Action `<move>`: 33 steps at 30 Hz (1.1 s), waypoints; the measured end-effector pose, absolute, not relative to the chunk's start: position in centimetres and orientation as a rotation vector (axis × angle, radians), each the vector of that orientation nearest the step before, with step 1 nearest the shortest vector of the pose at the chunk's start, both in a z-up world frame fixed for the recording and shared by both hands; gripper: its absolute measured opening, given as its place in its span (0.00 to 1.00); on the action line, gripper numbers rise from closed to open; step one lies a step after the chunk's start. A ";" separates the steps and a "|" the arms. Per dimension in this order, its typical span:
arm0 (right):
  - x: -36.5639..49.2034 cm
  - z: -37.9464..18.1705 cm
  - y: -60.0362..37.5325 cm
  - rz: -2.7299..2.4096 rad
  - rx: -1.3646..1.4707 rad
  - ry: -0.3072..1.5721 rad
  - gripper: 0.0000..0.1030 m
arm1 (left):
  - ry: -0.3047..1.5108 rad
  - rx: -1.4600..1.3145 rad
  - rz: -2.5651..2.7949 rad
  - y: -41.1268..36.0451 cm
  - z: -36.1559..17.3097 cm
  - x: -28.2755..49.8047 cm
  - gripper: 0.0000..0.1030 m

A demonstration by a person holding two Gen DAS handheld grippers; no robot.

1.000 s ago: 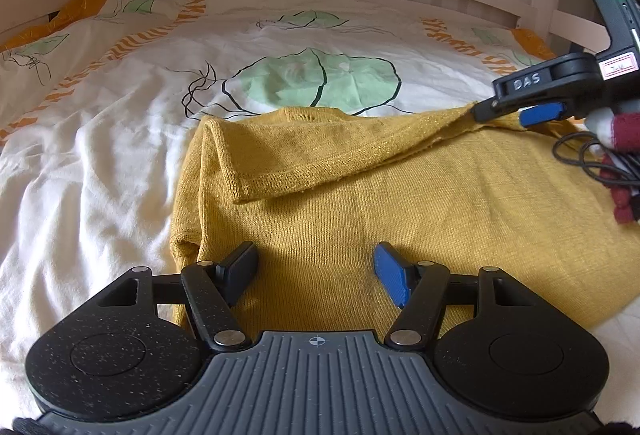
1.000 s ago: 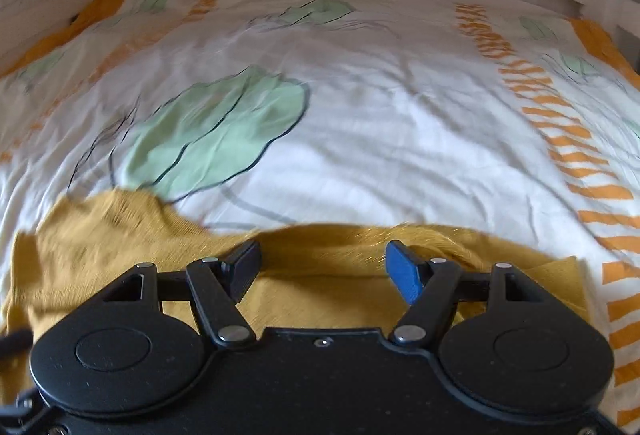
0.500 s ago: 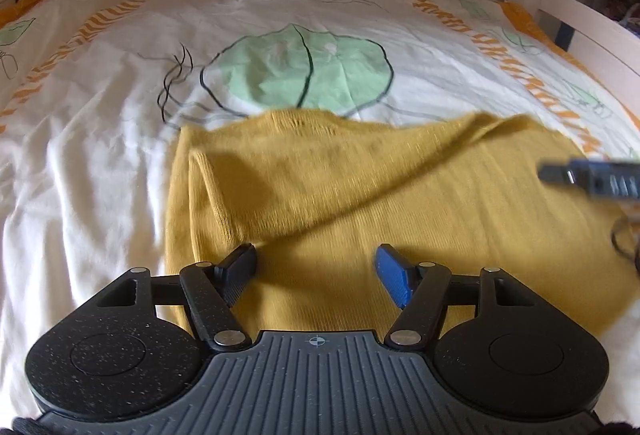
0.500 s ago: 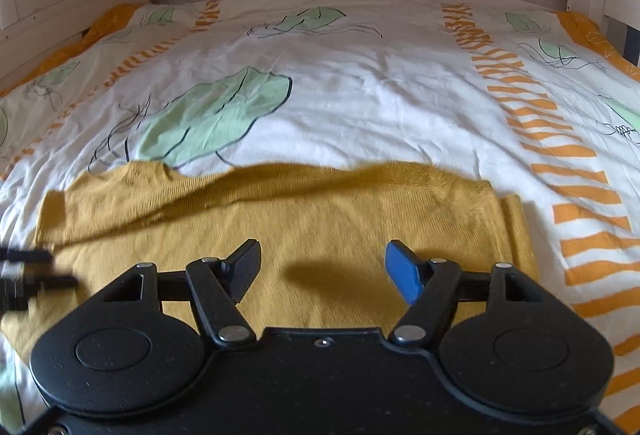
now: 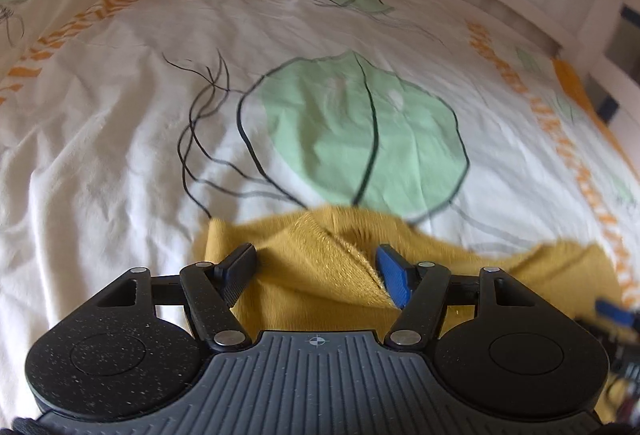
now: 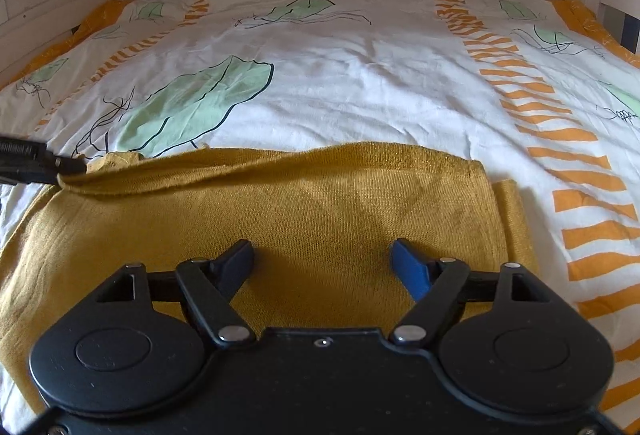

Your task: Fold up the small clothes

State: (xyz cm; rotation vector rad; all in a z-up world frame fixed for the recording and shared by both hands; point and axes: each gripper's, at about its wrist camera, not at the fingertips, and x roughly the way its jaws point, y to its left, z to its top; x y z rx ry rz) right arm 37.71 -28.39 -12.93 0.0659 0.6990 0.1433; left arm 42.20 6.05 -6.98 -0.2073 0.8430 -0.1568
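Left wrist view: the left gripper (image 5: 316, 267) stood open over a bunched sweater (image 5: 320, 275) on the bed (image 5: 100, 163). Right wrist view: the right gripper (image 6: 322, 263), just widened, held nothing; only here the left fingers (image 6: 60, 167) seemed to touch a raised fold.

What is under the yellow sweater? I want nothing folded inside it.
The sweater lies on a white bedcover printed with green leaves and orange stripes. Only the cover shows around its edges; whatever lies beneath the knit itself is hidden.
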 end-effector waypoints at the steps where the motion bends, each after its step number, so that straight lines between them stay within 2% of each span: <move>1: 37.6 -13.0 -28.4 0.142 0.069 0.693 0.77 | 0.837 -0.227 -0.147 6.4 -6.7 42.5 0.62; 8: 37.4 -13.7 -28.3 0.145 0.061 0.655 0.82 | 0.784 -0.271 -0.067 8.1 -4.3 42.4 0.62; 16: 37.2 -13.9 -28.3 0.148 0.062 0.637 0.83 | 0.803 -0.137 -0.064 5.2 -3.2 38.9 0.63; 23: 37.2 -13.8 -27.9 0.178 0.039 0.651 0.98 | 0.862 0.049 -0.069 1.3 -4.2 35.6 0.63; 27: 36.7 -13.4 -27.6 0.188 -0.008 0.671 0.99 | 0.897 0.096 -0.085 0.2 -4.5 34.1 0.63; 33: 35.1 -12.6 -28.5 0.188 -0.035 0.683 0.99 | 0.891 0.093 -0.105 -0.6 -4.4 32.4 0.74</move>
